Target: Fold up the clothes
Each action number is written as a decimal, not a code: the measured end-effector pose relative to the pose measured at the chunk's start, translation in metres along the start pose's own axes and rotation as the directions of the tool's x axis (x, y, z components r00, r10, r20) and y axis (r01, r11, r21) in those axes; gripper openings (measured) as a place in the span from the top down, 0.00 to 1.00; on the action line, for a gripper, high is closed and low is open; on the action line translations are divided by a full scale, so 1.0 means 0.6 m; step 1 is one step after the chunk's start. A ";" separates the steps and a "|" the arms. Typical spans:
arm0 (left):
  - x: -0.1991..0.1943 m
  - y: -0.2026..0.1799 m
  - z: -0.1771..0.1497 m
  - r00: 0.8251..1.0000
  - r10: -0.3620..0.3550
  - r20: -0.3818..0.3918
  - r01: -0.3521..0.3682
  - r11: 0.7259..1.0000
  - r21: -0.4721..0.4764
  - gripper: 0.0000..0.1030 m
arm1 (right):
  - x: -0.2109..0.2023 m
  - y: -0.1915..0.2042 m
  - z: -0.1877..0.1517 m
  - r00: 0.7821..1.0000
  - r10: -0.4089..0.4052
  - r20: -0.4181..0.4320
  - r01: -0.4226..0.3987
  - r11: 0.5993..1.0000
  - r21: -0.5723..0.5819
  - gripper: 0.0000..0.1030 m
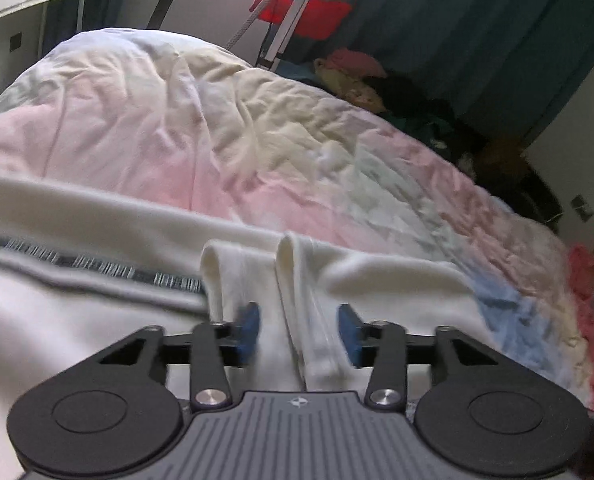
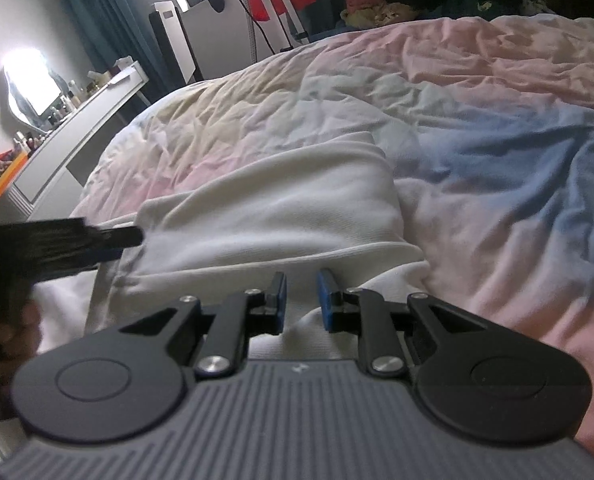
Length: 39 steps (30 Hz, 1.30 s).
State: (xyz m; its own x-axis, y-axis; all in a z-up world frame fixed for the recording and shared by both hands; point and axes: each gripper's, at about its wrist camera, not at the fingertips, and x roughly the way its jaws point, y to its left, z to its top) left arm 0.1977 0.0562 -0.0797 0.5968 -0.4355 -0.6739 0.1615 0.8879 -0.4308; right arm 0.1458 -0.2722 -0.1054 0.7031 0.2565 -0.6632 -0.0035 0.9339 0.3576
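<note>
A white garment (image 1: 97, 216) with a dark patterned stripe (image 1: 97, 268) lies on the bed; it also shows in the right wrist view (image 2: 265, 200). My left gripper (image 1: 299, 330) is open, its blue pads either side of an upright fold of the white cloth (image 1: 293, 280), not pinching it. My right gripper (image 2: 301, 298) is open with a narrow gap, its pads at the near folded edge of the garment. The left gripper shows blurred at the left of the right wrist view (image 2: 57, 244).
The pastel pink, yellow and blue duvet (image 1: 257, 132) covers the bed. A pile of clothes (image 1: 357, 76) lies beyond its far edge by dark curtains. A red item hangs on a rack (image 1: 301, 8). A white dresser with bottles (image 2: 77, 120) stands left.
</note>
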 end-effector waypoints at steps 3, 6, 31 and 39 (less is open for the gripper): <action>-0.057 0.000 -0.040 0.998 -0.066 0.006 0.066 0.998 -0.018 0.37 | -0.003 0.005 -0.001 1.000 -0.004 0.006 0.004 1.000 -0.008 0.79; -0.094 -0.004 -0.083 0.990 -0.143 0.000 0.143 0.990 -0.019 0.29 | -0.008 0.008 -0.005 1.000 -0.012 0.012 0.013 1.000 -0.019 0.78; -0.118 -0.009 -0.164 0.987 -0.159 -0.027 0.161 0.984 0.083 0.91 | -0.023 0.049 -0.051 0.991 -0.131 -0.005 0.128 0.979 -0.159 0.81; -0.131 0.006 -0.175 0.995 -0.095 -0.014 0.096 0.993 0.067 0.92 | -0.032 0.055 -0.053 0.994 -0.107 0.004 0.106 0.981 -0.161 0.78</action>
State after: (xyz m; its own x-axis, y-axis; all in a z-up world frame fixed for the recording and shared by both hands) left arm 0.0690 0.0784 -0.0912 0.5679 -0.5199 -0.6382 0.2703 0.8501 -0.4520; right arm 0.1093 -0.2384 -0.1018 0.7021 0.1542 -0.6952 -0.0433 0.9837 0.1745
